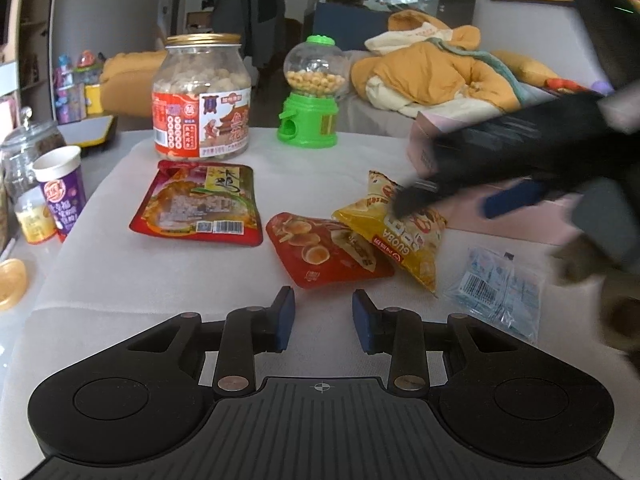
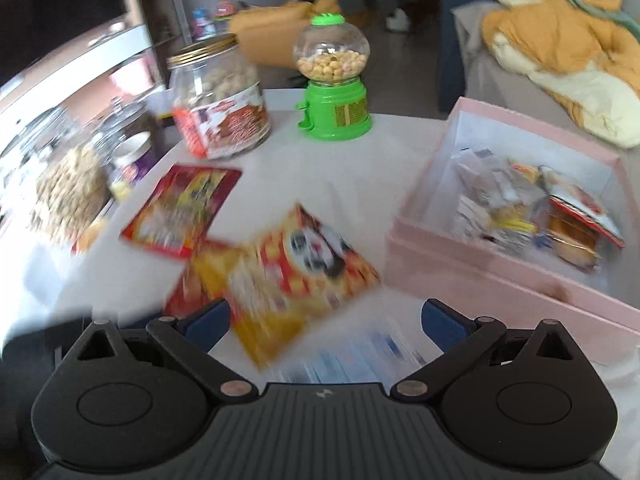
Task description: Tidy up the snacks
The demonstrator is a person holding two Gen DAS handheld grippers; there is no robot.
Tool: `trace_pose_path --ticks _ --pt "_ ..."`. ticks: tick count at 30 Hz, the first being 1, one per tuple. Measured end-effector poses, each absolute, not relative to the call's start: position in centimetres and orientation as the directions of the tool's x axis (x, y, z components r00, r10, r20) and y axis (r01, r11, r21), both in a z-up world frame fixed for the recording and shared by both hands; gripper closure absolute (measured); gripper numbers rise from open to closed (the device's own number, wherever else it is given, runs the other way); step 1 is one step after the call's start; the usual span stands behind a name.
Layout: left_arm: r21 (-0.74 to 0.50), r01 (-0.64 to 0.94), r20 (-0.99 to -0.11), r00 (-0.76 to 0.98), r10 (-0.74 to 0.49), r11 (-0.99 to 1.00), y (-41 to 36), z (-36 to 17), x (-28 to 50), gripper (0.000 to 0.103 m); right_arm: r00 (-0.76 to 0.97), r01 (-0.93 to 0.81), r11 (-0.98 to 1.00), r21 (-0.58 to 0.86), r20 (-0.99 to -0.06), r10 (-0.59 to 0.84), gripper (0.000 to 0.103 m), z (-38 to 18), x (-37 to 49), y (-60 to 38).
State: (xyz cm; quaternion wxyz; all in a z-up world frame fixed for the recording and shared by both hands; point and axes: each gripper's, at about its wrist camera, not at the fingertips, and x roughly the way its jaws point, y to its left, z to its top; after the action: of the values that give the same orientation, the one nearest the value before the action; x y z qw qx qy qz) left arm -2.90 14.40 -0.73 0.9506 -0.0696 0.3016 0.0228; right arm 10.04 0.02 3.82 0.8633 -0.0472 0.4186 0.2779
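The left claw (image 1: 323,322) is nearest, low over the tabletop (image 1: 120,272), its jaws partly apart with nothing between them. The right claw (image 2: 326,320) is wide open and empty above the yellow bag (image 2: 280,276). The job looks about half done: the pink box (image 2: 500,268) already holds many snacks, but four packets still lie out. The yellow bag leans on the small red bag (image 1: 320,250), its long side running slantwise, away from the box.

Motion blur smeared the right gripper (image 1: 404,200) over the yellow snack bag (image 1: 400,232), hiding its tips. The pink box (image 1: 424,148) sat mostly behind it. 1 clear packet (image 2: 352,356) was perhaps wipes, too blurred to read.
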Motion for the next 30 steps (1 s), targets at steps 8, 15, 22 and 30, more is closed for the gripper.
trace_pose_path --ticks 8,15,22,30 --pt "-0.152 -0.088 -0.572 0.82 -0.015 0.984 14.7 -0.8 -3.1 0.066 0.543 -0.504 0.863 0.03 -0.766 0.344 0.033 2.2 12.4 7.0" --pt "-0.166 -0.089 -0.57 0.821 -0.022 0.982 14.9 -0.8 -3.1 0.066 0.497 -0.567 0.822 0.047 -0.776 0.387 0.061 3.7 10.5 3.3" --pt "-0.161 -0.09 -0.571 0.821 -0.018 0.983 14.9 -0.8 -3.1 0.066 0.525 -0.609 0.793 -0.028 -0.764 0.376 0.063 3.2 7.1 -1.0" --pt "-0.178 -0.094 -0.569 0.822 -0.024 0.98 15.1 -0.8 -3.2 0.066 0.546 -0.647 0.758 -0.086 -0.746 0.382 0.033 2.1 4.1 -5.6"
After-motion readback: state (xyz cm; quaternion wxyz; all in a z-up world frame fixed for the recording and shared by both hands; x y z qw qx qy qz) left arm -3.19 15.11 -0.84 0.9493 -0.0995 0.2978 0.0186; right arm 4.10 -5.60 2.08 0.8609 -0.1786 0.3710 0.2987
